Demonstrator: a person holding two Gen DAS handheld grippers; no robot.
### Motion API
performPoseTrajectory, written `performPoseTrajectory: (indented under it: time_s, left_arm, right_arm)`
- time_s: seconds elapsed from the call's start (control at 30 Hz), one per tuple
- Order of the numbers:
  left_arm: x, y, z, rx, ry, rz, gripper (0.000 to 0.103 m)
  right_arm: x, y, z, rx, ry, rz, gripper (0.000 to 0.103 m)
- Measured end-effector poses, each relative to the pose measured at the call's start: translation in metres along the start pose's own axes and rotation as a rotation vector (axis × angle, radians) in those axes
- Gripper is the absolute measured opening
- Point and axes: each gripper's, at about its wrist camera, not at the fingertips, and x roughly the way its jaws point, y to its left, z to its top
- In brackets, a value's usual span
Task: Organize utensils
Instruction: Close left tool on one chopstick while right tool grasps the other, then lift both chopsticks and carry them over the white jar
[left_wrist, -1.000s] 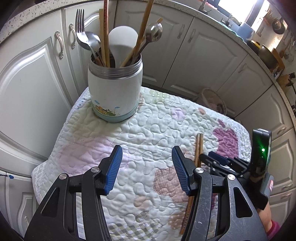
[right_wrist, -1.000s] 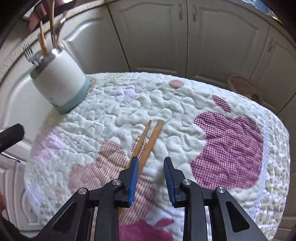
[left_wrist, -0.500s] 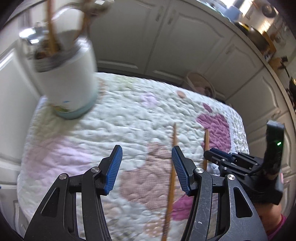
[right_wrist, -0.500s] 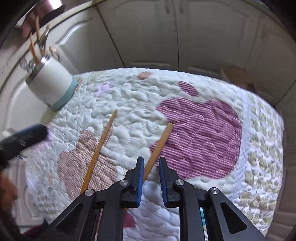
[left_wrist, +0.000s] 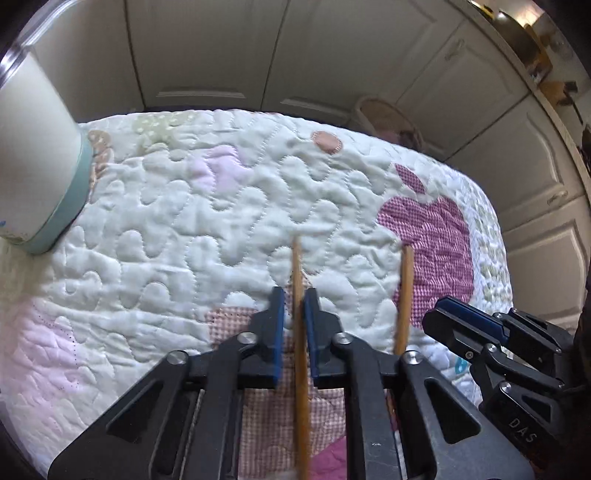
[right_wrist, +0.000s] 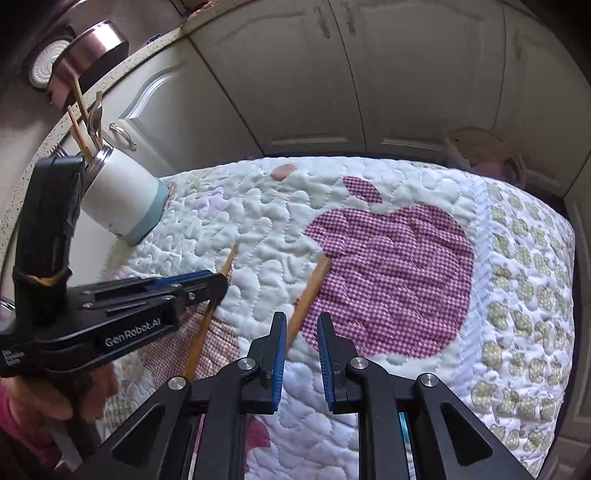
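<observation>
Two wooden chopsticks lie on a quilted cloth. My left gripper (left_wrist: 294, 295) is closed around the left chopstick (left_wrist: 297, 266), its blue pads nearly touching it on both sides. The second chopstick (left_wrist: 405, 291) lies to its right. In the right wrist view my right gripper (right_wrist: 302, 321) is open, and the second chopstick (right_wrist: 312, 288) passes just left of its gap. The left gripper (right_wrist: 207, 284) shows there over the first chopstick (right_wrist: 201, 332). A white utensil holder (right_wrist: 122, 199) with chopsticks and cutlery stands at the far left; it also shows in the left wrist view (left_wrist: 33, 155).
The quilt (right_wrist: 388, 258) with a purple apple patch covers a small table; its edges drop off at right and front. White kitchen cabinets (right_wrist: 369, 74) surround it. A basket-like object (right_wrist: 476, 144) sits on the floor behind.
My left gripper has dropped toward the quilt and closed from wide open onto the left chopstick. My right gripper has opened a little beside the second chopstick.
</observation>
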Motion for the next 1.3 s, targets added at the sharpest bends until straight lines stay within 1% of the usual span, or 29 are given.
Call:
performPoseTrajectory:
  time_s: [0.07, 0.13, 0.2, 0.23, 0.33, 0.47, 0.67, 0.8, 1.0, 1.17, 1.3]
  left_arm:
    - [-0.002, 0.004, 0.000, -0.012, 0.000, -0.012, 0.005]
    - [-0.006, 0.009, 0.000, -0.018, -0.003, -0.007, 0.005]
    - [-0.015, 0.015, -0.002, -0.025, -0.014, -0.008, 0.005]
    - [-0.019, 0.018, -0.003, -0.029, -0.019, -0.012, 0.004]
    - [-0.042, 0.024, -0.009, -0.026, -0.056, -0.029, 0.005]
    - [-0.073, 0.033, -0.014, -0.026, -0.104, -0.057, 0.004]
    - [-0.121, 0.042, -0.024, -0.027, -0.186, -0.083, 0.004]
    - [-0.154, 0.044, -0.030, -0.014, -0.242, -0.082, 0.004]
    - [-0.189, 0.051, -0.037, -0.006, -0.297, -0.072, 0.004]
    - [-0.219, 0.058, -0.037, -0.011, -0.348, -0.069, 0.004]
    - [-0.236, 0.063, -0.036, -0.021, -0.382, -0.062, 0.004]
  right_arm:
    - [0.008, 0.003, 0.006, -0.010, 0.011, -0.017, 0.015]
    - [0.021, 0.007, 0.013, -0.013, 0.036, -0.059, 0.015]
    - [0.036, 0.006, 0.017, 0.010, 0.048, -0.073, 0.015]
    - [0.037, 0.006, 0.018, 0.020, 0.027, -0.069, 0.015]
    - [0.035, 0.008, 0.018, 0.020, 0.014, -0.069, 0.013]
    - [0.003, 0.017, 0.015, 0.015, -0.063, -0.021, 0.011]
    - [-0.053, 0.044, 0.009, -0.065, -0.165, 0.024, 0.009]
    - [-0.084, 0.064, 0.003, -0.123, -0.213, 0.044, 0.008]
    - [-0.113, 0.097, 0.002, -0.176, -0.276, 0.062, 0.007]
    - [-0.133, 0.122, 0.008, -0.233, -0.327, 0.072, 0.007]
    - [-0.140, 0.134, 0.014, -0.257, -0.344, 0.071, 0.007]
